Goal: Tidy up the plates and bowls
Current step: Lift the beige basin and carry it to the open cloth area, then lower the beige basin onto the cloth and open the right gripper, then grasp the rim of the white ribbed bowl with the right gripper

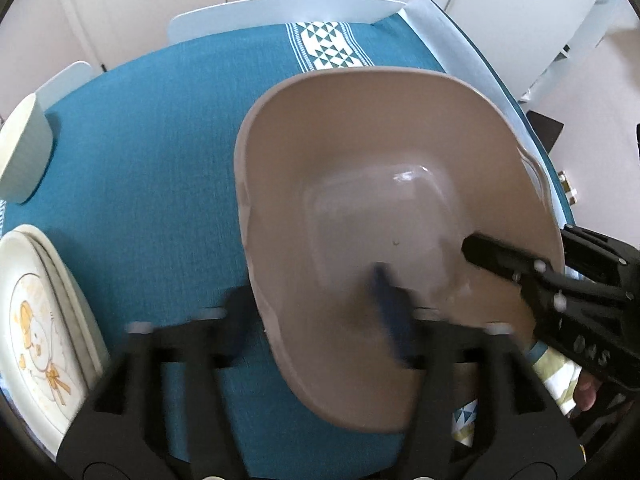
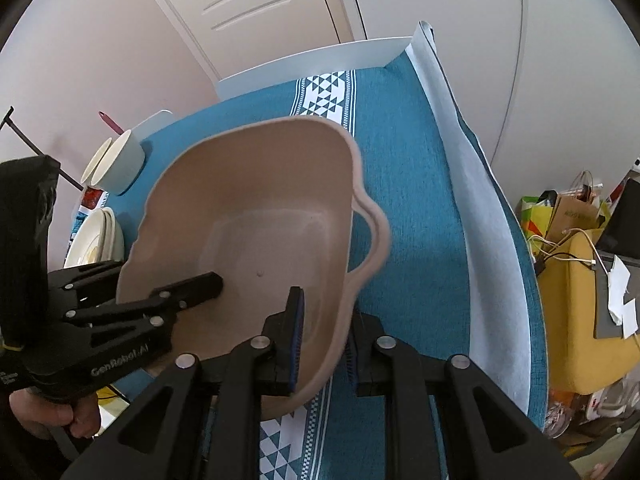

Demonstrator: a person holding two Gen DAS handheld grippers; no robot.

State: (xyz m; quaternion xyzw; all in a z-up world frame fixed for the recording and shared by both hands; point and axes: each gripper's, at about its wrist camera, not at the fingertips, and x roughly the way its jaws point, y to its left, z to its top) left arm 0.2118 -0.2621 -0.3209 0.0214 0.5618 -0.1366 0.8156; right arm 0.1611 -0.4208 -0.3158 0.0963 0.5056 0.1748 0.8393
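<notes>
Basin [image 2: 256, 208] tilting above the counter [image 2: 408, 200], both tongs clamping its rim: left tongs [image 1: 316, 312], right tongs [image 2: 324, 336]. Uneven pulling is risking a slip onto the plates [image 1: 44, 320] or bowls [image 2: 116, 164] beside it.

The basin [image 1: 360, 184] is plain beige-pink. The worktop [image 1: 160, 128] wears a teal cloth with a white band of teal triangles [image 1: 326, 46]. The plate [image 1: 40, 336] is cream with an orange-yellow cartoon print. The ribbed bowl [image 1: 26, 148] is pale green-white. Both hand-held grippers, left [image 1: 316, 312] and right [image 2: 322, 328], are black with blue pads.
</notes>
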